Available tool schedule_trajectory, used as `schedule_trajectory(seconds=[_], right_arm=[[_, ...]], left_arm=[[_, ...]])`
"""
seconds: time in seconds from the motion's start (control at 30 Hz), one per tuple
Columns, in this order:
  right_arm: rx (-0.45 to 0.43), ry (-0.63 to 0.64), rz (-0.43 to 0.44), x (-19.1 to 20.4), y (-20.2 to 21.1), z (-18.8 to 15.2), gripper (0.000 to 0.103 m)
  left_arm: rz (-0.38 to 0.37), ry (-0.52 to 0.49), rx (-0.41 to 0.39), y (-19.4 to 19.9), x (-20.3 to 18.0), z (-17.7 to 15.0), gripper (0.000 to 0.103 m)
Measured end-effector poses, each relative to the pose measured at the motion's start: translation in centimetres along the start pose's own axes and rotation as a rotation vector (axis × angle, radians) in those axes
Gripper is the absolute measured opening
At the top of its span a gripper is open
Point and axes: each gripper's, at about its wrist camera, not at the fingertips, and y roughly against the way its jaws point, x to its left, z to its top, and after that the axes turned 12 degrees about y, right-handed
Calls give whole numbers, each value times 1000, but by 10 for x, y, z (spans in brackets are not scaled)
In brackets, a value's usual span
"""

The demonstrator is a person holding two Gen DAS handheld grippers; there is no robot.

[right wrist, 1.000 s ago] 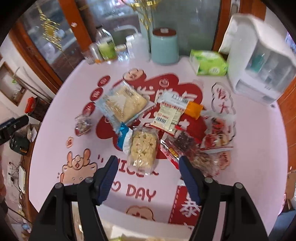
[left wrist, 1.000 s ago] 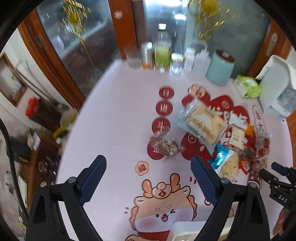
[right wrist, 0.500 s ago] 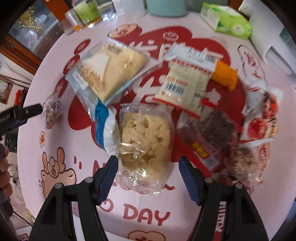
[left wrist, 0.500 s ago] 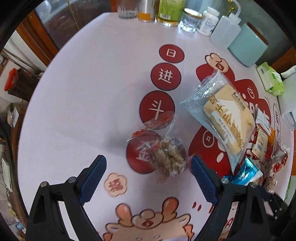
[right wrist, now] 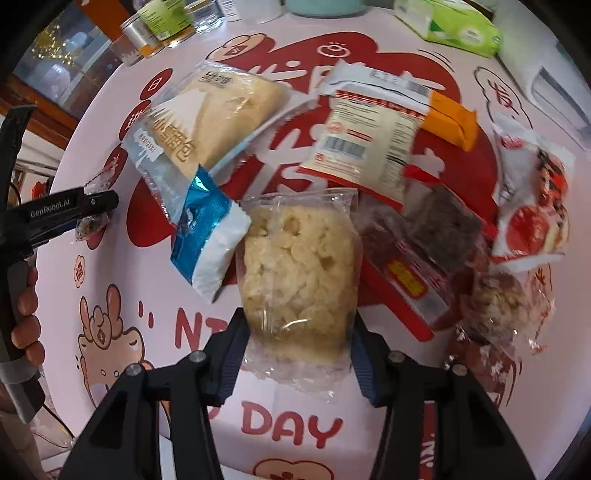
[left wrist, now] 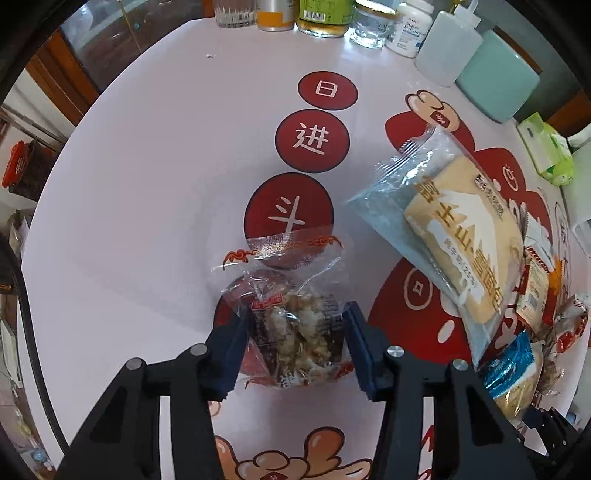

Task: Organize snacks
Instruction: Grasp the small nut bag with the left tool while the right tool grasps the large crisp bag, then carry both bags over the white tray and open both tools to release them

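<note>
Two grippers down on the pink printed tablecloth (left wrist: 147, 166), each straddling a packet. Left gripper (left wrist: 293, 349): blue pads either side of a small clear crinkly bag of pale puffed snack (left wrist: 291, 328), jaws narrowed to bag width, pads touching the film; can't tell if it's actually squeezing. Bag lies flat over a red circle print, sealed top pointing away.

Right gripper (right wrist: 297, 358): same posture around the near end of a clear pouch of pale yellow chips (right wrist: 299, 273), pads at the pouch edges; firm clamp or not, can't tell. Pouch flat on the cloth.

Just left of the pouch: blue-and-white foil packet (right wrist: 207, 236), overlapping a large clear-wrapped bread loaf (right wrist: 207, 118). Behind: white-and-red barcode packet (right wrist: 365, 136). Right: dark snack in red-trimmed wrapper (right wrist: 417, 254).

Far edge: bottles and jars (left wrist: 321, 14), teal canister (left wrist: 495, 85), green tissue pack (right wrist: 458, 22).
</note>
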Motion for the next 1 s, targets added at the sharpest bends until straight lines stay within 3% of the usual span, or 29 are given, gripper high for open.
schedule_trajectory(seconds=[0.2,0.4,0.73,1.0], right_arm=[[-49,-34,37,-13,27,-16,51],[-122,-58,76,-27,68,-33,51],[-263,-56,107,-19,143,-84,51],[-358,-57,72,-10,187,-140,51]], left_arm=[[-13,-29,-26,23,-4,-20,48],[-52,-115,-94,83,-19,-43,48],[-143,-282,-216,213,-14,-136,49],[-228,-346,-219,258,-7,-216,49]])
